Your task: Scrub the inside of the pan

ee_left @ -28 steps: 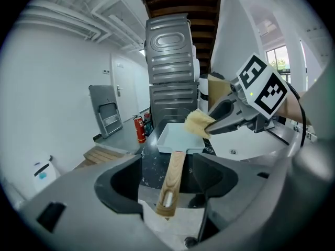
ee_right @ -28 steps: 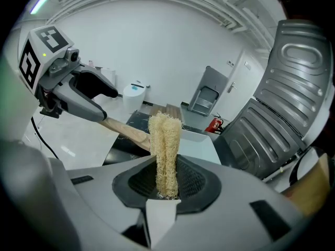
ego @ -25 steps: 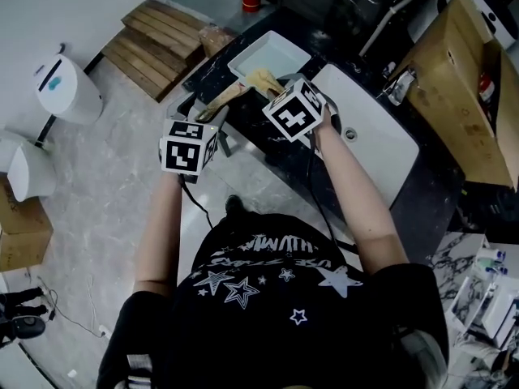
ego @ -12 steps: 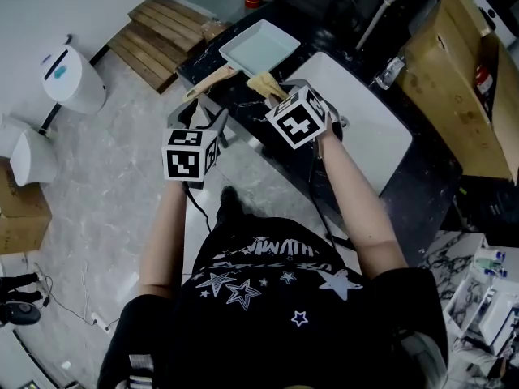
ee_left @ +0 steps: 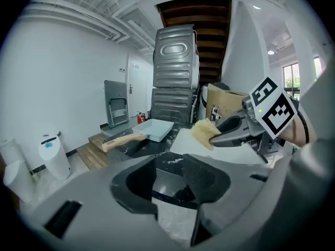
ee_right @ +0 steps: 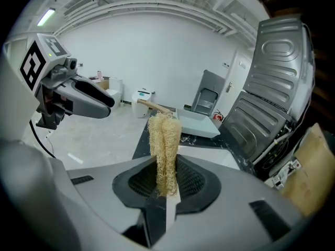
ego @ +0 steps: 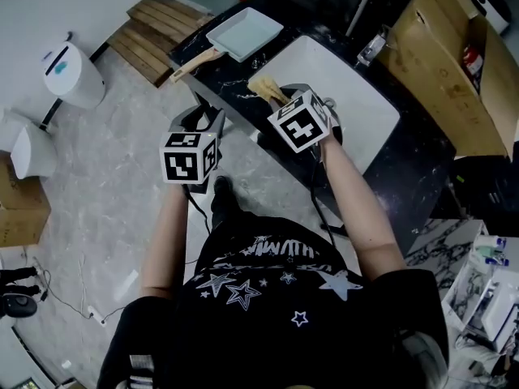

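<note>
A dark, white-veined counter point(ego: 235, 75) is seen running from 11 o'clock to 4 o'clock in the head view. A pale square pan point(ego: 246, 32) is set on its 12 o'clock end, with the wooden handle pointed toward 8 o'clock. A white sink point(ego: 357, 104) is set in the counter at 1 o'clock, near the pan but apart from it. A pale tiled floor point(ego: 105, 185) is spread to the left. On it a wooden pallet point(ego: 162, 21) is laid at 11 o'clock, just beside the counter's end. A white bin point(ego: 71, 78) is stood at 10 o'clock and a cardboard box point(ego: 20, 217) at 9 o'clock, and a thin cable point(ego: 77, 286) is trailed at 8 o'clock
</note>
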Action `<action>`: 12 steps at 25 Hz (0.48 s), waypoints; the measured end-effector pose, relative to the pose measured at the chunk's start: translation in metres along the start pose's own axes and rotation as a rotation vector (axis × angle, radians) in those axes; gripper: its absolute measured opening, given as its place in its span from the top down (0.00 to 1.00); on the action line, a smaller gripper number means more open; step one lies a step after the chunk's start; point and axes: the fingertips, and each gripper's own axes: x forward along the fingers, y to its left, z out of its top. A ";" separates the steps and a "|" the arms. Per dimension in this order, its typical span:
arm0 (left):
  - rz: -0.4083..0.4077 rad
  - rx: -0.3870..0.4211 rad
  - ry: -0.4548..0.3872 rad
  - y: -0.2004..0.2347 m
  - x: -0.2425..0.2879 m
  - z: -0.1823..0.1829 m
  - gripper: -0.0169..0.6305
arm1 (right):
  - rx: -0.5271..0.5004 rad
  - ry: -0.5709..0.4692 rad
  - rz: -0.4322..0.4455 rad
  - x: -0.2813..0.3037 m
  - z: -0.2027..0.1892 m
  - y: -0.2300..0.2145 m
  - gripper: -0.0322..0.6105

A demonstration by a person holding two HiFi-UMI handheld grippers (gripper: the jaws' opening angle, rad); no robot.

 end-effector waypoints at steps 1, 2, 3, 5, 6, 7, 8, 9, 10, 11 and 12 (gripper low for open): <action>0.003 -0.001 0.003 -0.006 -0.004 -0.004 0.74 | 0.006 -0.005 0.000 -0.005 -0.005 0.002 0.82; 0.010 -0.001 0.005 -0.011 -0.008 -0.007 0.79 | 0.012 -0.009 -0.001 -0.010 -0.010 0.004 0.82; 0.018 0.000 0.006 -0.015 -0.013 -0.010 0.82 | 0.019 -0.013 -0.001 -0.015 -0.015 0.005 0.82; 0.035 0.000 0.012 -0.023 -0.022 -0.016 0.88 | 0.034 -0.019 0.004 -0.024 -0.023 0.010 0.82; 0.044 -0.002 0.014 -0.026 -0.028 -0.020 0.90 | 0.038 -0.021 0.008 -0.029 -0.027 0.013 0.82; 0.054 -0.004 0.016 -0.030 -0.033 -0.023 0.92 | 0.040 -0.023 0.013 -0.034 -0.031 0.017 0.82; 0.064 -0.008 0.016 -0.033 -0.038 -0.027 0.93 | 0.041 -0.026 0.018 -0.038 -0.035 0.020 0.82; 0.072 -0.012 0.015 -0.036 -0.042 -0.031 0.94 | 0.045 -0.029 0.024 -0.042 -0.039 0.023 0.82; 0.080 -0.017 0.015 -0.039 -0.046 -0.035 0.95 | 0.052 -0.032 0.030 -0.045 -0.043 0.026 0.82; 0.087 -0.021 0.016 -0.042 -0.050 -0.039 0.96 | 0.061 -0.033 0.033 -0.049 -0.047 0.029 0.82; 0.094 -0.024 0.017 -0.044 -0.054 -0.043 0.96 | 0.068 -0.033 0.036 -0.052 -0.050 0.031 0.82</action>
